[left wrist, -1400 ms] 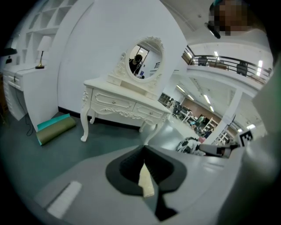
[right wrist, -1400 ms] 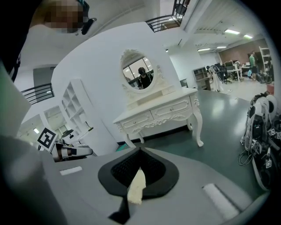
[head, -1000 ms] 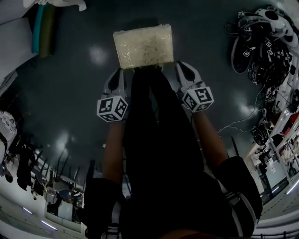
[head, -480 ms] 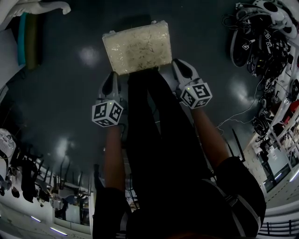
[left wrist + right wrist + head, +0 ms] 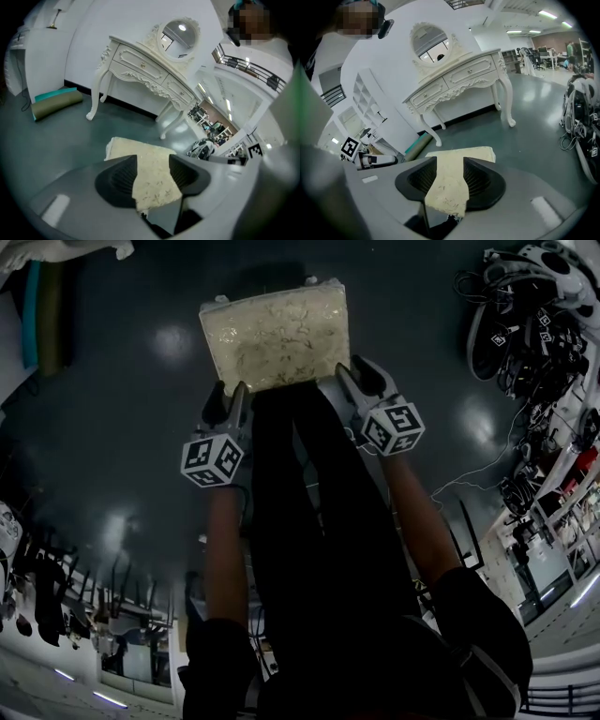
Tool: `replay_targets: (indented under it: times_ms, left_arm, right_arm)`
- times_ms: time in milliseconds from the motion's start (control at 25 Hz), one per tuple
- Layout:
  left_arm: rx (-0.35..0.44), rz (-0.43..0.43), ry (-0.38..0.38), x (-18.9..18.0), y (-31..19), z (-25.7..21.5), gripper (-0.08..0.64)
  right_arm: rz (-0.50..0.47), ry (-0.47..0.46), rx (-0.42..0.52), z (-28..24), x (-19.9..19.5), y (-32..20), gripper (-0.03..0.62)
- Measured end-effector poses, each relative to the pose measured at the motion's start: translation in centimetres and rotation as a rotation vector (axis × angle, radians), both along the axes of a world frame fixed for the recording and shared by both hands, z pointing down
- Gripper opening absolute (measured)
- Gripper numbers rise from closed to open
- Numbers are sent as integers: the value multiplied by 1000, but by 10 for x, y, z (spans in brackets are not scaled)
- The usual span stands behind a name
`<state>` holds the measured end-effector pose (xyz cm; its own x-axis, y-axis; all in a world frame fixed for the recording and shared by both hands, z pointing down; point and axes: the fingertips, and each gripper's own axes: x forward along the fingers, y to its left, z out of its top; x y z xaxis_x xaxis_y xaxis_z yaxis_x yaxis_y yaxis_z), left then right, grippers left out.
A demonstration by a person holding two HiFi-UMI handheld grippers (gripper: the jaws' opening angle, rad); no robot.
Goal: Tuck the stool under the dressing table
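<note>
- evidently the stool is nowhere near tucked: its pale cushion sits just ahead of the person's legs, over the dark floor, well apart from the dressing table.
- the left gripper is at the cushion's near left corner and the right gripper at its near right corner.
- both claws have just been opening. each now stands at a moderate gap with the cushion's near edge between the jaws, and the pads look to have let go of it.
- the step in hand reads as a release or a change of grip, not the final push.
- to do it well, i would widen both claws evenly, so neither pad drags the fabric and twists the stool.
- any new hold should take the rim squarely on both sides at once, keeping the stool straight to the gap between the table's front legs.
- the carved legs curve outward, so a crooked approach could clip one.
- only the two gripper views show the table, its oval mirror and the open space beneath it.
- the left gripper view alone shows a rolled mat by the wall.
- only the head view shows the whole cushion with both grippers at once, and a heap of cables and gear off to the right.
</note>
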<state>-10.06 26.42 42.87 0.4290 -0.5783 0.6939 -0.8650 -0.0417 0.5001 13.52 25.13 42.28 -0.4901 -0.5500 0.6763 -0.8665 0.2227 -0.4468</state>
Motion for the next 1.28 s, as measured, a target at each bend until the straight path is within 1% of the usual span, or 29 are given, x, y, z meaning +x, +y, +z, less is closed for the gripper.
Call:
replay_targets:
  times_ms: [200,280,400,480,560,720,840,960,1120,1280]
  left_arm:
    - [-57,1,36,-7,5,38,316]
    - [-76,17,46,-10,6,52,335]
    - [-114,56,53,-12,9,74,367]
    - [-141,84,48,-14,14,91,383]
    - [-169,111,30,-18,21,109,403]
    - [-227,113,11,-28,35,138,420]
    - [-256,113,32,-28,39,150,432]
    - [-279,132,46,-22,41,160,446]
    - [-303,143,52,-17,43,172,480]
    - [-326,158,41,-12,46,183,482]
  right_arm:
    - [-6,-17,-58,34,-5,1,284]
    - [-4,-23,-92,49,-5,4,330]
    - [-4,-27,-154,75,0,15,378]
    - [-7,-30,-195,92,4,22,429]
    - [-18,-29,-223,108,6,28,459]
    - [-41,-24,-267,133,4,39,500]
    - [-38,-32,-299,147,2,45,528]
    - [-32,-30,-324,160,2,47,557]
    - [-38,-23,-347,174,3,48,574]
    - [-44,-12,-365,184,3,48,582]
